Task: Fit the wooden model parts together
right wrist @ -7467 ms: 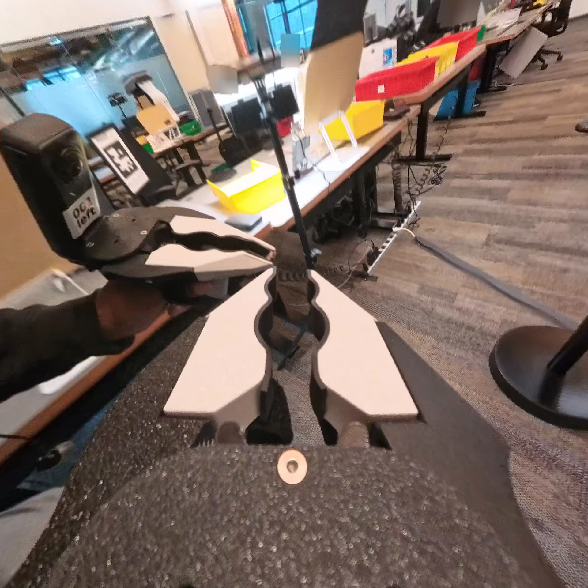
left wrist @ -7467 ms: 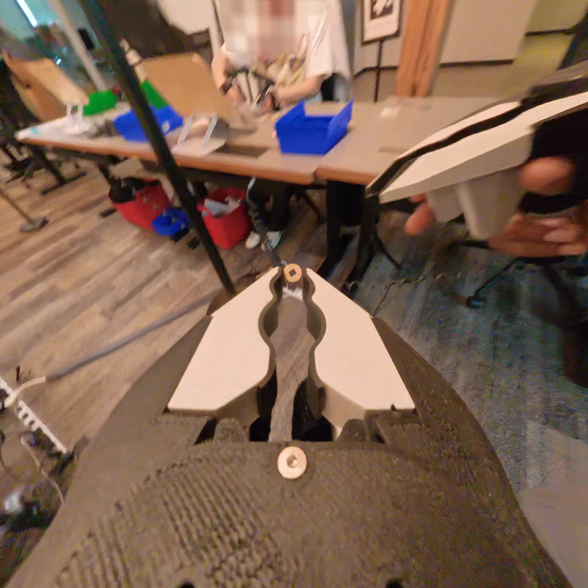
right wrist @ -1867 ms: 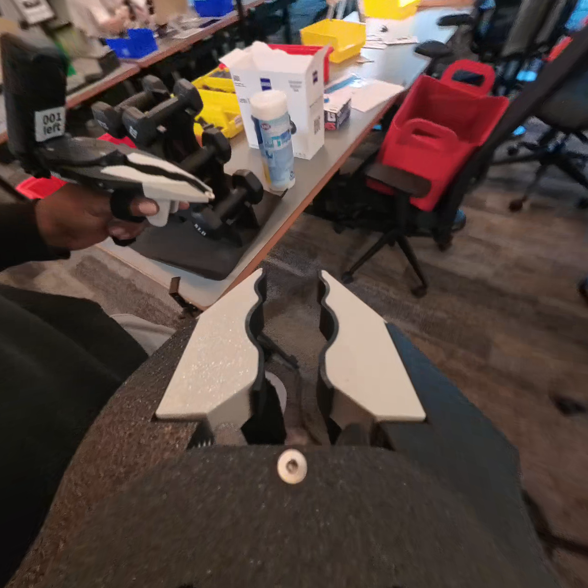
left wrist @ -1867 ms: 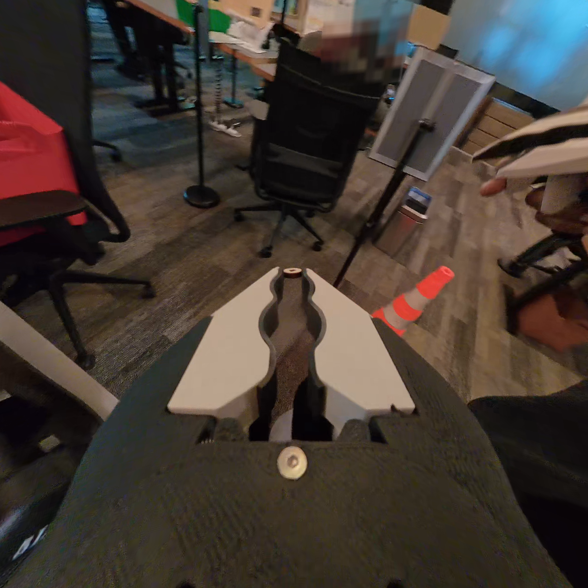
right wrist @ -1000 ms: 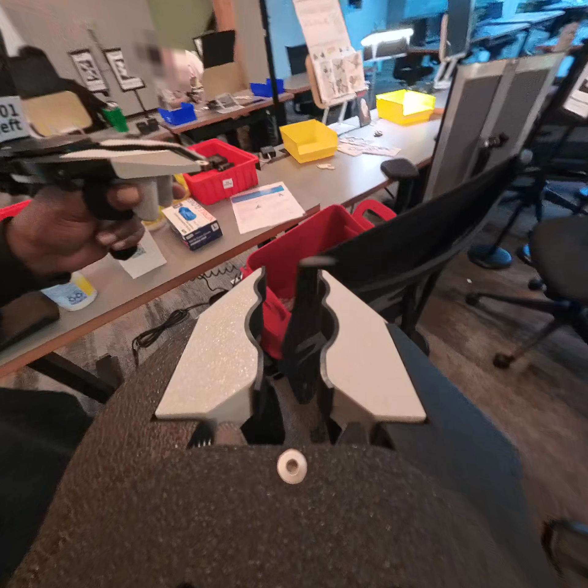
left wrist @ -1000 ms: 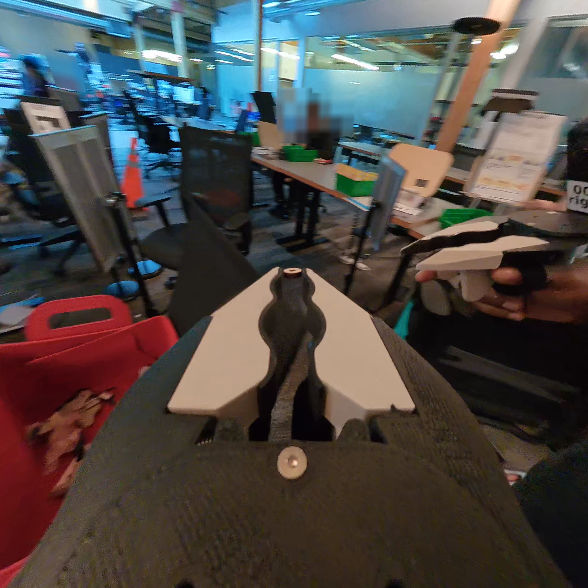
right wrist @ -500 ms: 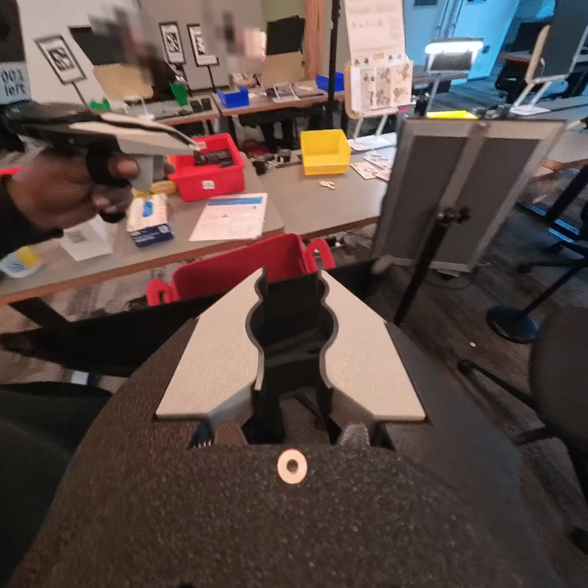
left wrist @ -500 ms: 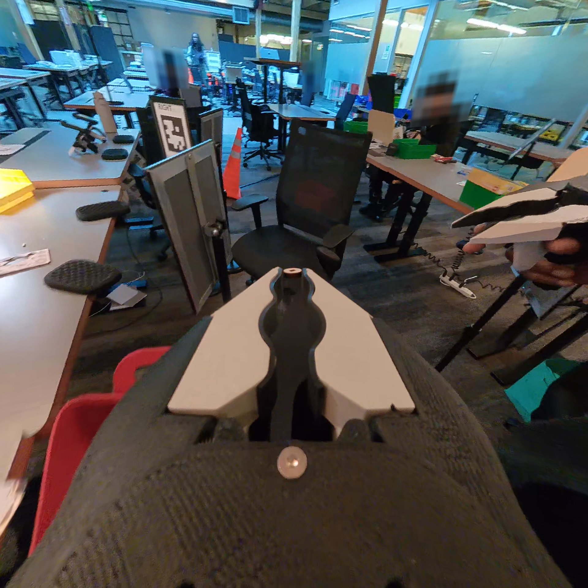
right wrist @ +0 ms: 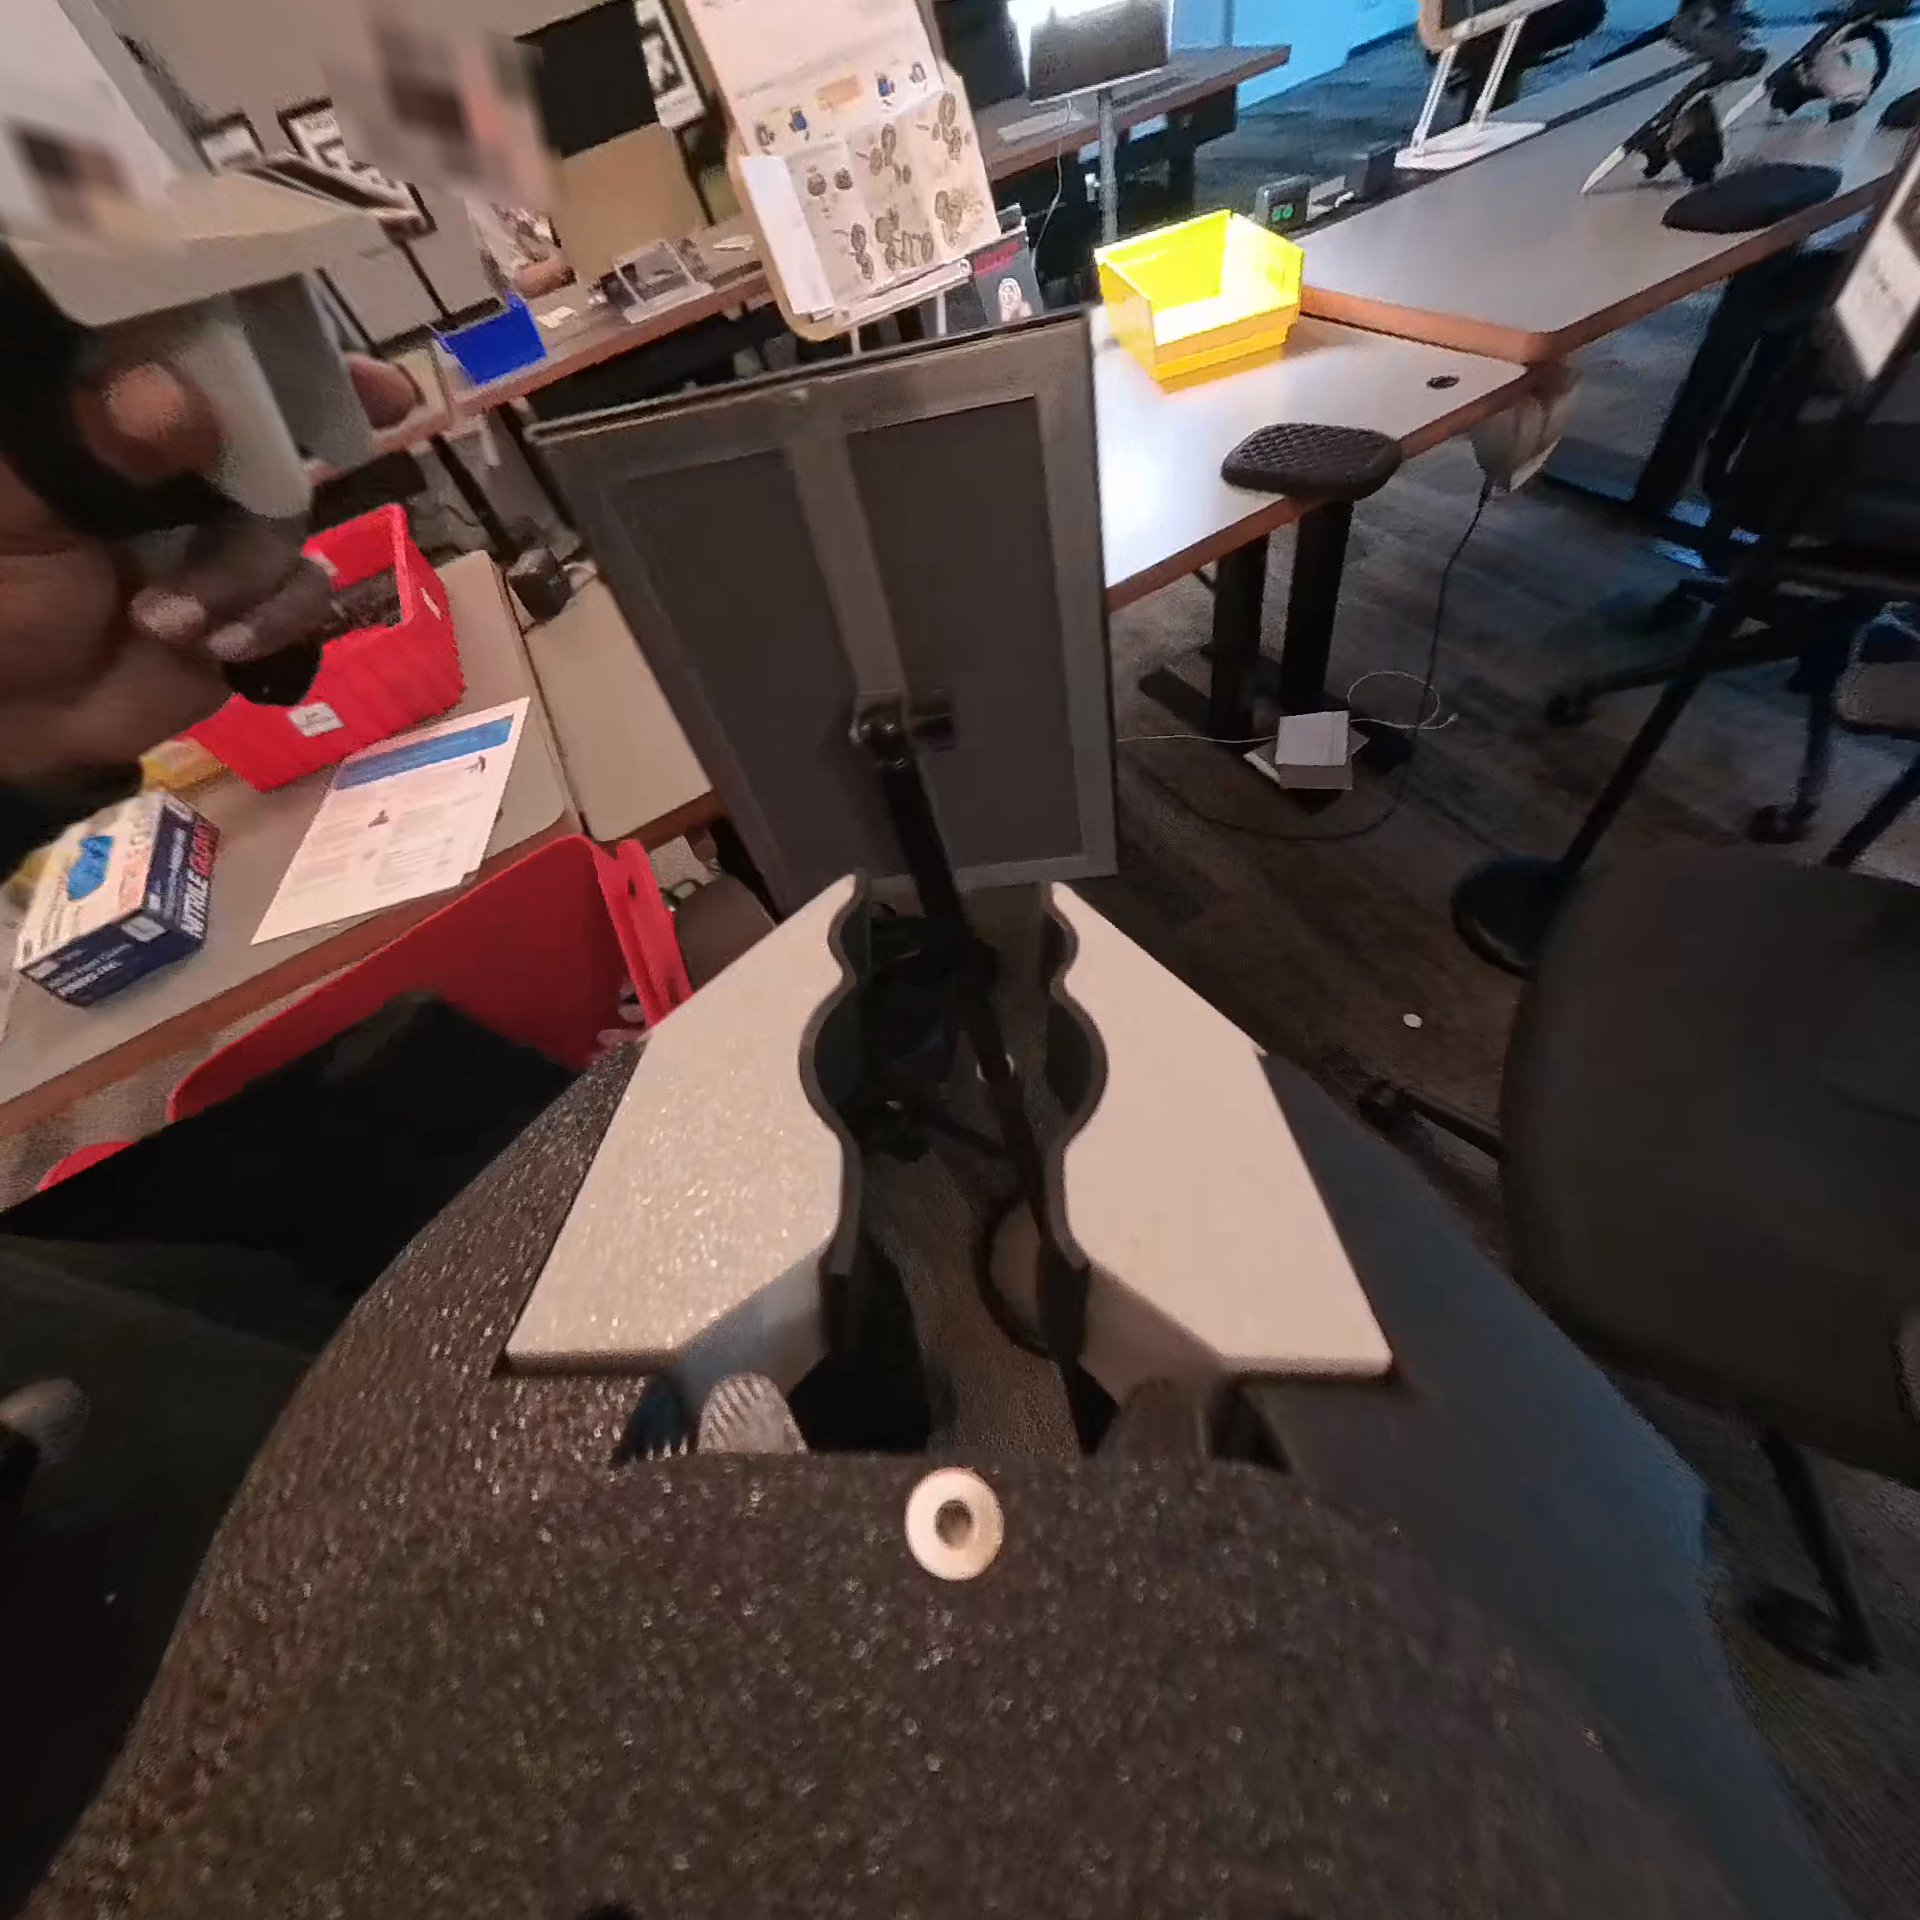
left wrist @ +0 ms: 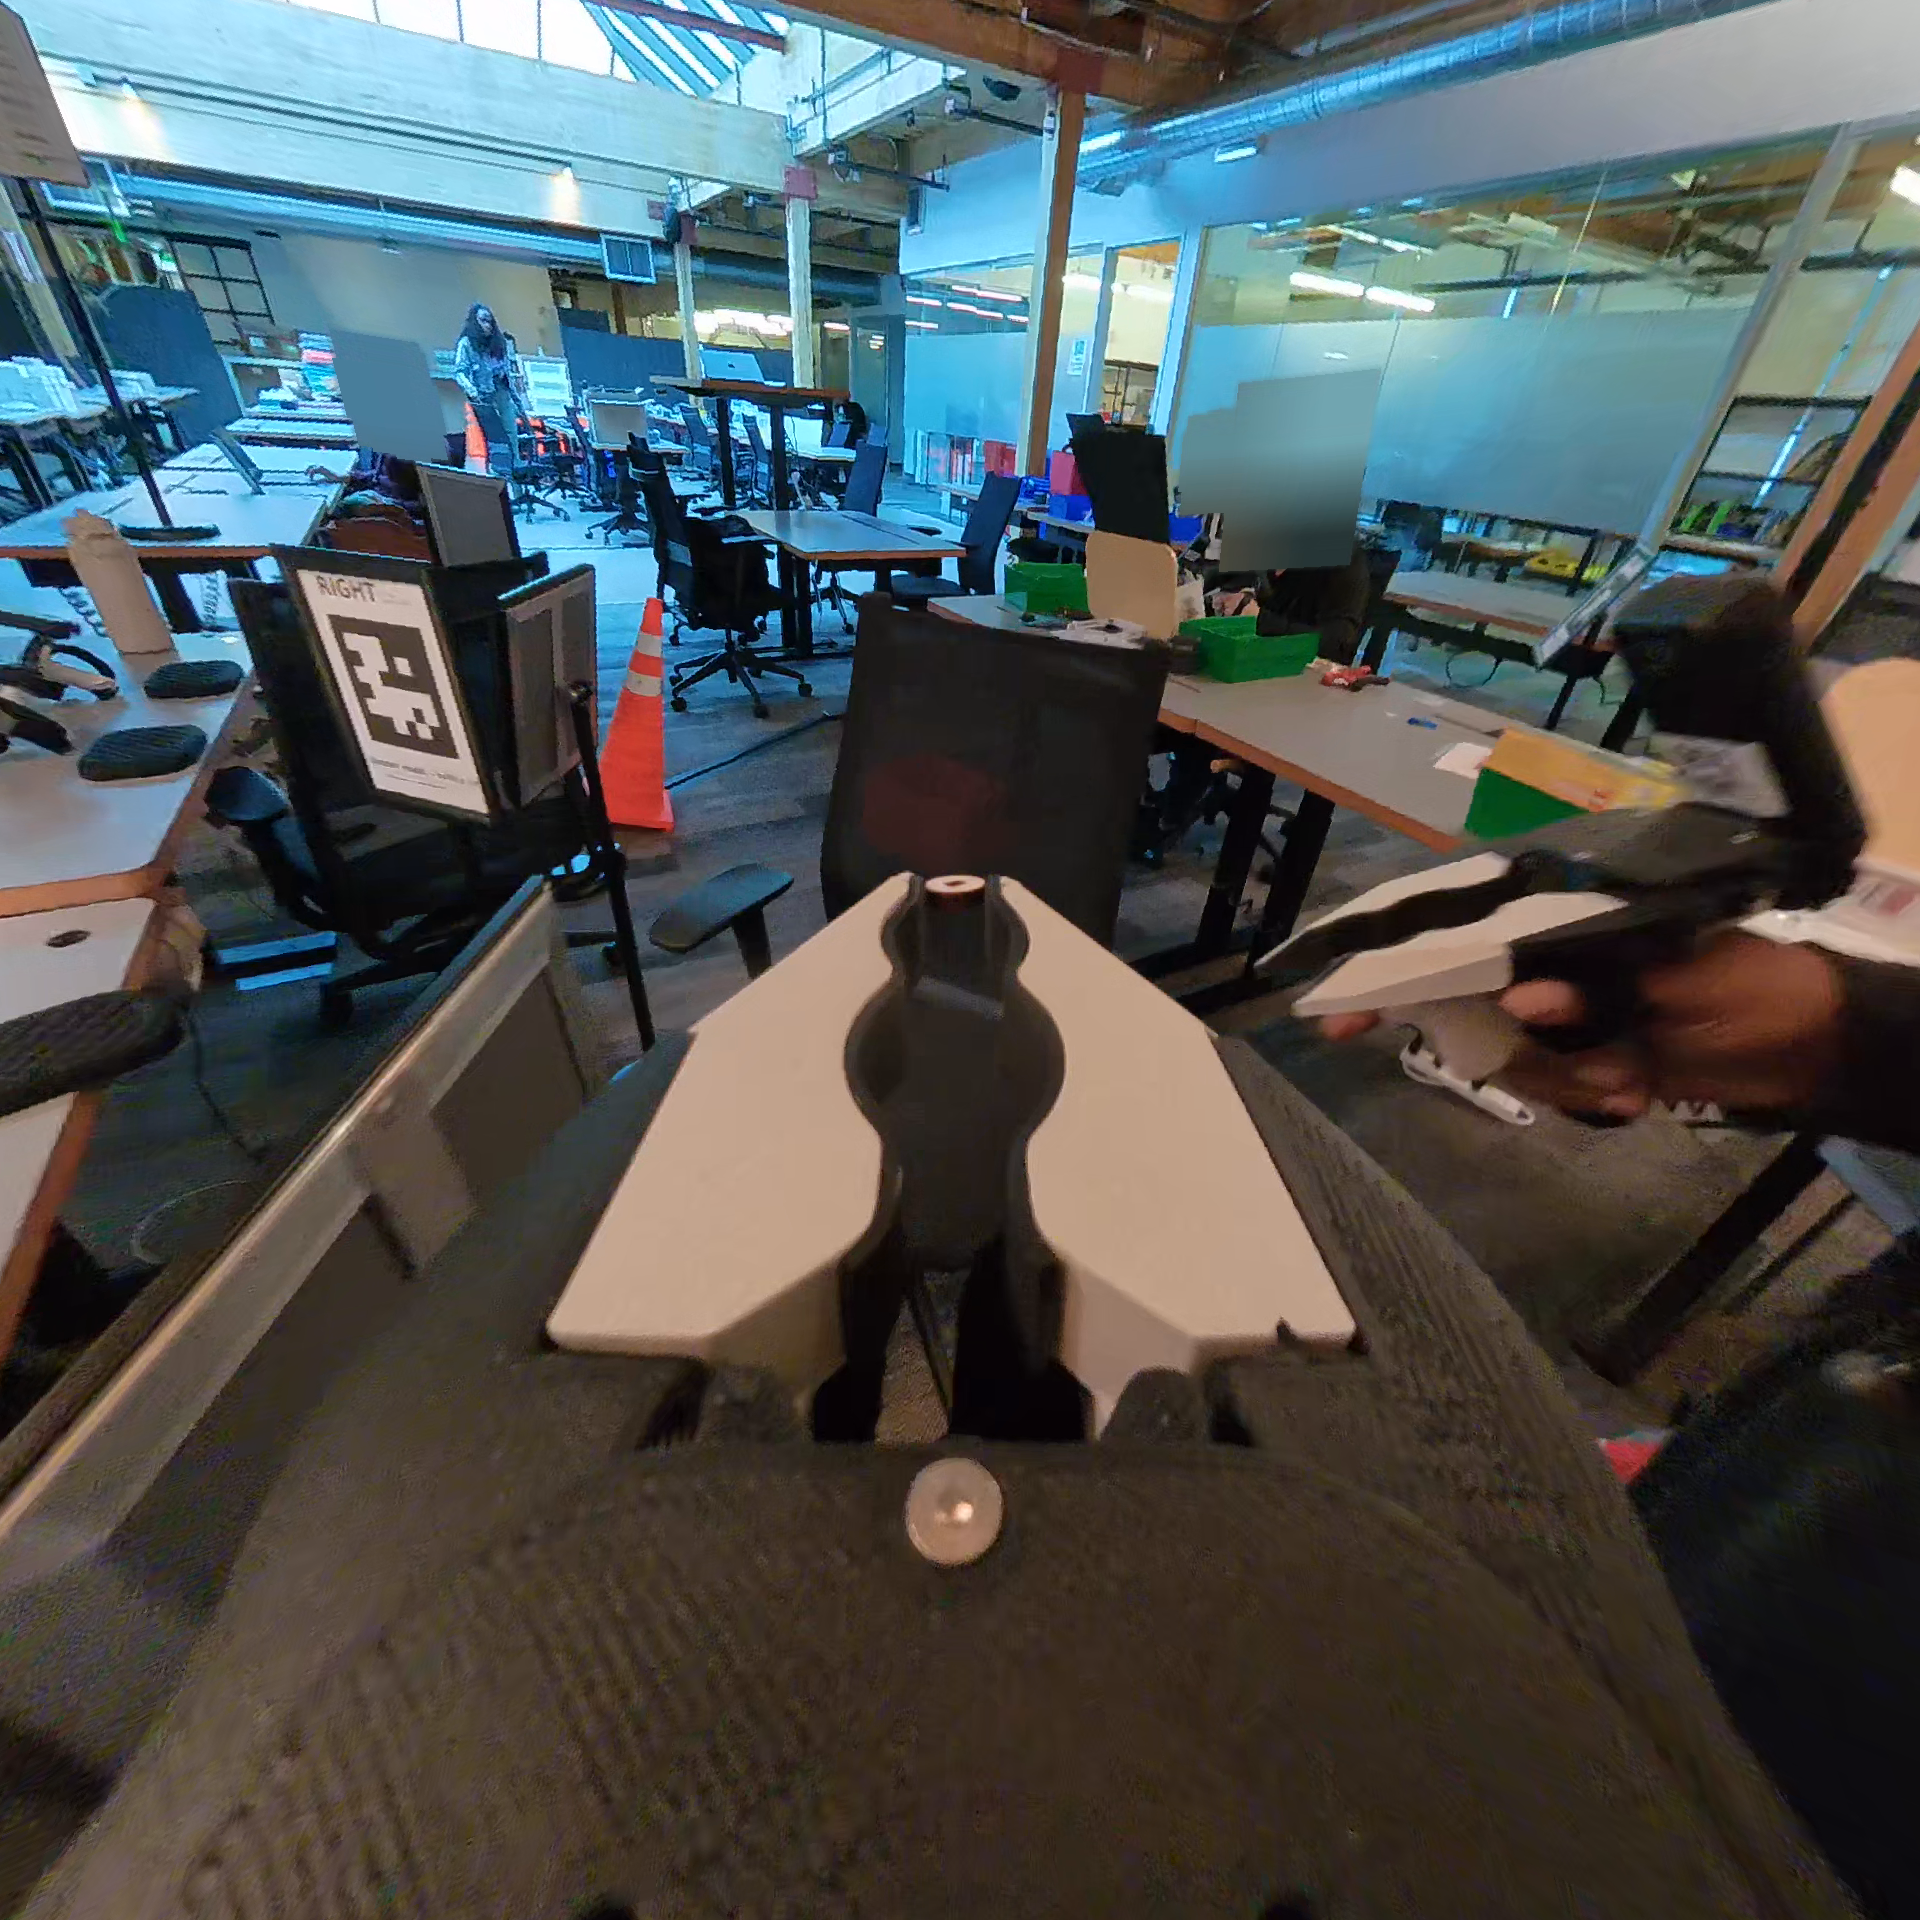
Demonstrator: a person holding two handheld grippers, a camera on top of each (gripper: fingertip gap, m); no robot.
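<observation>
Both grippers are held up in the air over the office floor. The left gripper is pinched tight on a small round wooden peg, clamped right at its tips. The right gripper has its jaws standing apart with nothing between them. Ahead of the left one stands a black office chair; ahead of the right, a grey panel on a stand.

Grey table: yellow bin, black pad on top.
</observation>
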